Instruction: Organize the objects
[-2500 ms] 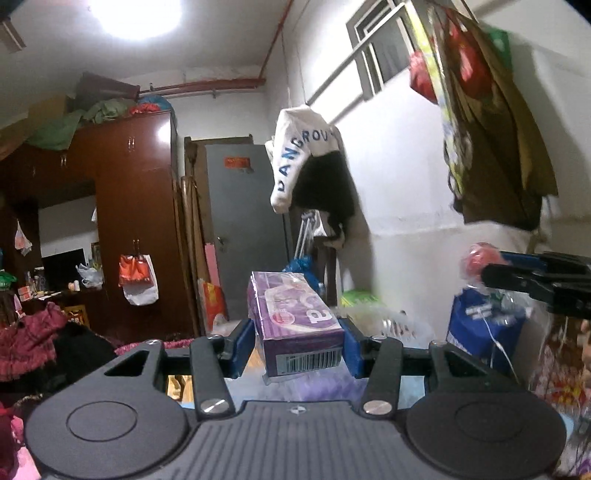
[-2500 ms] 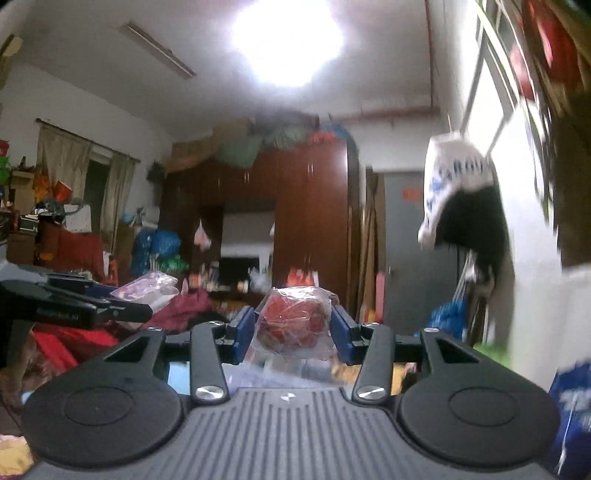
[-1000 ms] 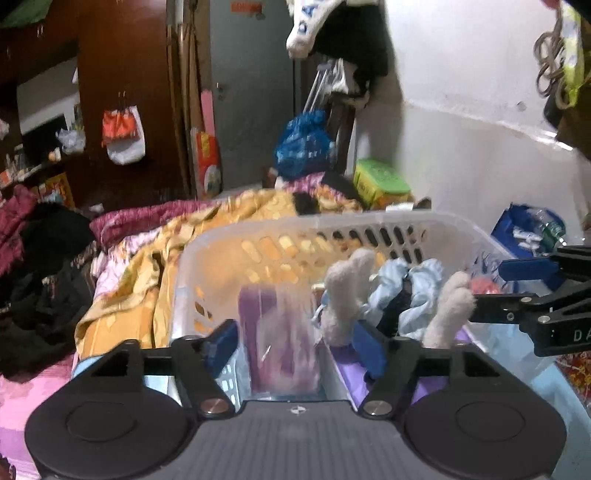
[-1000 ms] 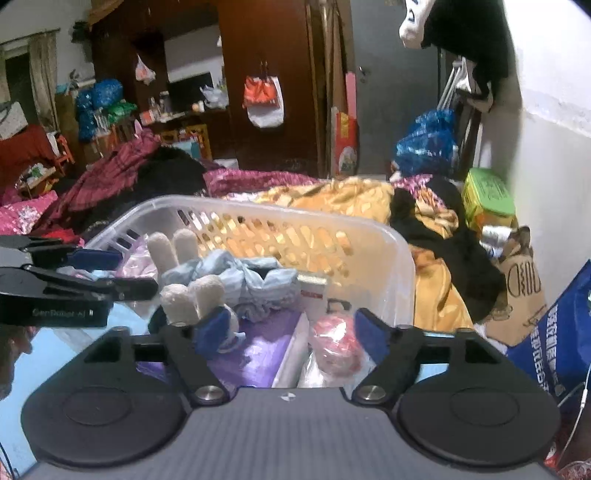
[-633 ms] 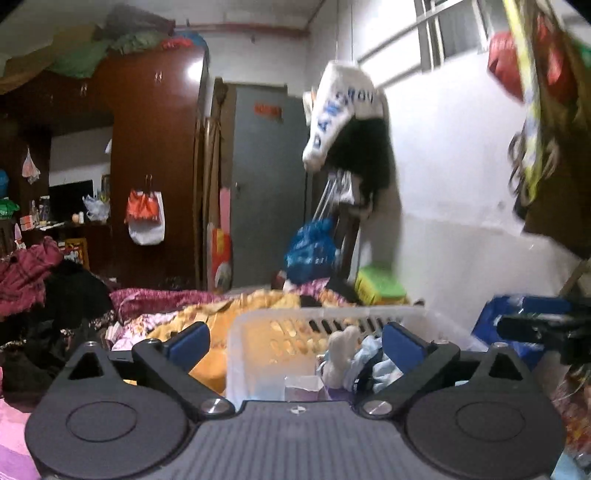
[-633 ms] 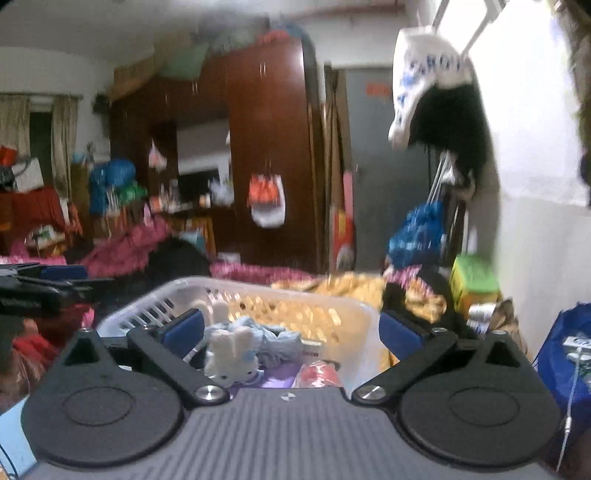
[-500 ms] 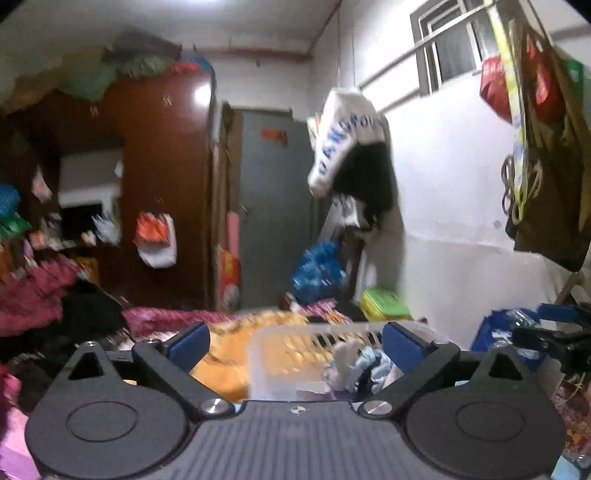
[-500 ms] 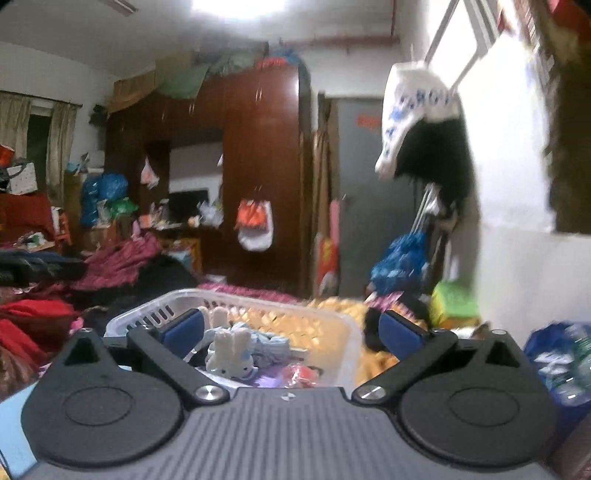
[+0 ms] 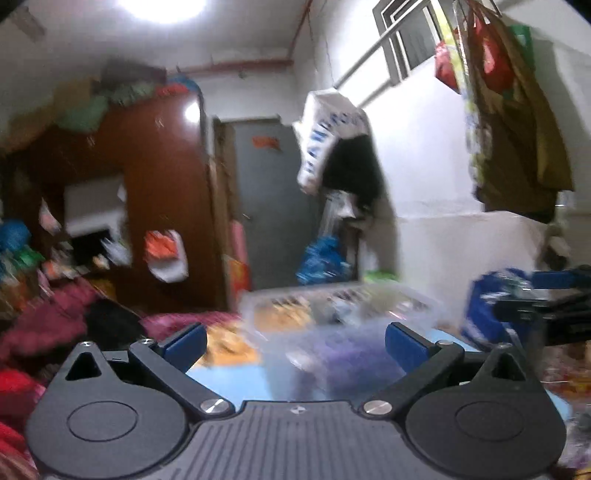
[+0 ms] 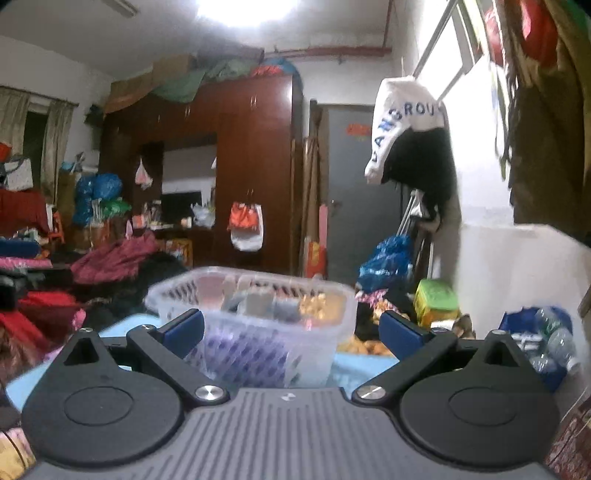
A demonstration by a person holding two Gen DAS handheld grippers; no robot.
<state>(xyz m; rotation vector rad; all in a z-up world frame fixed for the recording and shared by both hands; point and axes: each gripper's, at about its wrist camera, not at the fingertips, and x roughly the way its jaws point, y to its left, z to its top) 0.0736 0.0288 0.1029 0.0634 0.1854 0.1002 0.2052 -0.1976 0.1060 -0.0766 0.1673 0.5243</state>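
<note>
Basket (image 10: pixel 255 328) sits just ahead of the right hand-held gripper (image 10: pixel 291 328), jaws wide, empty.

Blk grippers (image 9: pixel 295 343), blue pads (image 10: pixel 183 328), silver screws (image 10: pixel 207 392)

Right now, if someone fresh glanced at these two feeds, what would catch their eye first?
The clear plastic basket on the light blue surface, dead ahead of both wide-open, empty claws: right claw, left claw. Next, the white cap with blue lettering hanging high on the right wall, and the glaring ceiling light overhead.
</note>
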